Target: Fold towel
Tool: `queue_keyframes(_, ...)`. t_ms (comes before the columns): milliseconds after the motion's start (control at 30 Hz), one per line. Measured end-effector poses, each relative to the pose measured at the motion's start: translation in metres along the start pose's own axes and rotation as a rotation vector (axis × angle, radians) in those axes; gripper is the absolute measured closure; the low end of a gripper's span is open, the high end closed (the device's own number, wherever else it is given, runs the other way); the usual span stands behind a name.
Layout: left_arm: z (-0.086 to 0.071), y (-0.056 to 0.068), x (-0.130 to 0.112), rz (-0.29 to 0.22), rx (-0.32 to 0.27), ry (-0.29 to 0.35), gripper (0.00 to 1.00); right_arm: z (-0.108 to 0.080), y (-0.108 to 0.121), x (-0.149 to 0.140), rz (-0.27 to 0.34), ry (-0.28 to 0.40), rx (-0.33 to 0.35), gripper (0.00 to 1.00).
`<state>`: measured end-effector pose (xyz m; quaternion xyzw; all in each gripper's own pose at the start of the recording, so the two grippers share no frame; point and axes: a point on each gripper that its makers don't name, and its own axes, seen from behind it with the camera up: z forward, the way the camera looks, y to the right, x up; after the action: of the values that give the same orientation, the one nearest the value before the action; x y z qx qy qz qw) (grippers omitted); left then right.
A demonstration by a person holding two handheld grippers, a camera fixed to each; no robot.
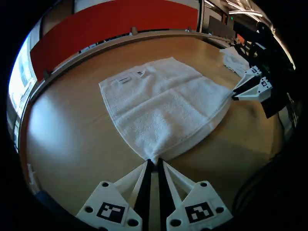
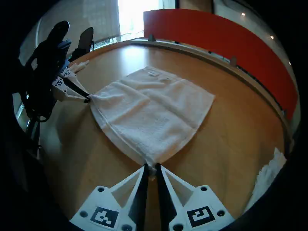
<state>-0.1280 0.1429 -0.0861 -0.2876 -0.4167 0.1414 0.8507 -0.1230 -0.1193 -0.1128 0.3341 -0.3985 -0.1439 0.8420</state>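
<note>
Left tongs (image 1: 154, 163) and right tongs (image 2: 151, 168) each pinch 1 towel (image 1: 165, 104) corner; lift both level as you carry them to the far edge.

You have bare desk (image 1: 69, 127) all round the towel (image 1: 161, 104); obstacles: red panel (image 1: 115, 23) along far rim, second cloth (image 1: 235, 59) at edge.

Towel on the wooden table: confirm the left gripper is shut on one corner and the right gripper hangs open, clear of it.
Wrong on one point: the right gripper view shows the right gripper shut on a corner of the towel too. The rest holds.
</note>
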Motion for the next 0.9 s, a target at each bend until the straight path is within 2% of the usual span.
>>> queue_keyframes(467,-0.039,0.001,0.033,-0.050,-0.009,0.057,0.88,-0.038,0.004,0.036,-0.008,0.062,-0.030,0.85)
queue_keyframes(900,-0.076,0.010,0.045,-0.080,-0.002,0.065,0.88,-0.074,-0.005,0.061,-0.031,0.102,-0.038,0.85)
